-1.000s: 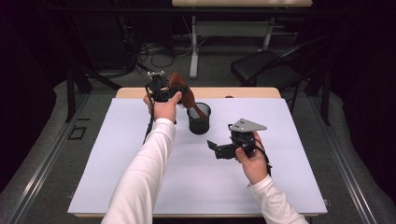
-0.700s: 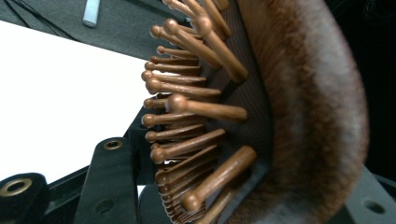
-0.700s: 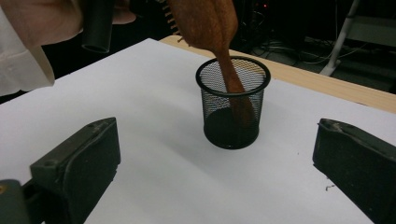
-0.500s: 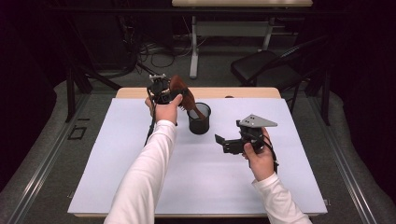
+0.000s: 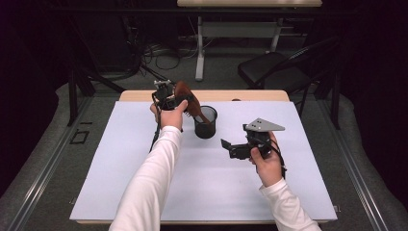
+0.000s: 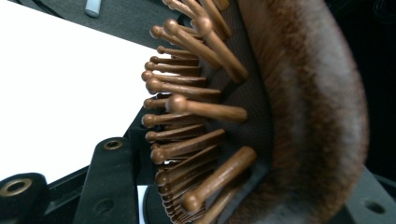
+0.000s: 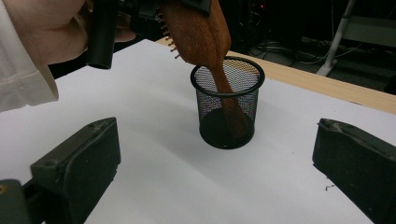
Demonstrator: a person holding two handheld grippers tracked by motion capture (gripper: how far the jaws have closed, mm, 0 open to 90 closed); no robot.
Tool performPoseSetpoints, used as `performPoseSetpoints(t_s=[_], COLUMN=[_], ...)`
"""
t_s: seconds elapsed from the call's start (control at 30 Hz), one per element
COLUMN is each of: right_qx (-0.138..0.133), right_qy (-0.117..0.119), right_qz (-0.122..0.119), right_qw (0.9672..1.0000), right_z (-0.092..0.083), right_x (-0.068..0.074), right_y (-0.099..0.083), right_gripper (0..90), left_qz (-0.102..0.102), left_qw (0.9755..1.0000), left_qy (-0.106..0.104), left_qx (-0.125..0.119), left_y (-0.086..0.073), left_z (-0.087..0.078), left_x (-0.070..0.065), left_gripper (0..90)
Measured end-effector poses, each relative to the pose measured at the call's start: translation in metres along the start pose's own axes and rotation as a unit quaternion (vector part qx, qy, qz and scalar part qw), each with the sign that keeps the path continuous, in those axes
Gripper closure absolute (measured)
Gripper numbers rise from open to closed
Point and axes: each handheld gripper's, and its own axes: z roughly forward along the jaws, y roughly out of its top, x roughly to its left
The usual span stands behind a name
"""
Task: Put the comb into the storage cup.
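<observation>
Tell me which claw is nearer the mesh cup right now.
Left. The left claw holds the wooden hairbrush just above the mesh cup, handle inside it. The right claw hovers open on the cup's other side, apart.

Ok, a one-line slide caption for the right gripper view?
Left gripper lowers a wooden hairbrush handle-first into a black mesh cup.
</observation>
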Motion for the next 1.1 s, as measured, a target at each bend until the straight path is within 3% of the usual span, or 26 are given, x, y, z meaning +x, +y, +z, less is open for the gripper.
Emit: performPoseSetpoints(t_s=[0.4,0.73,1.1], right_qx=[0.002,0.003,0.004], right_qy=[0.002,0.002,0.002], right_qz=[-0.003,-0.004,-0.006], right_qw=[1.0,1.0,1.0], right_z=[0.0016,0.0019,0.0022], right_x=[0.0025,0.0028,0.0033], right_y=[-0.0006,-0.0007,-0.0009], right_gripper=[0.5,0.5,0.5], left_qz=[-0.006,0.015,0.011], left_qw=[1.0,0.9999,0.9999], left_qy=[-0.003,-0.001,-0.007], left_qx=[-0.002,-0.002,-0.007], left_y=[-0.0011,-0.0018,-0.0031], left_z=[0.0007,0.0014,0.0014], left_x=[0.0027,0.0011,0.0063], left_gripper=[47.6,47.4,47.2])
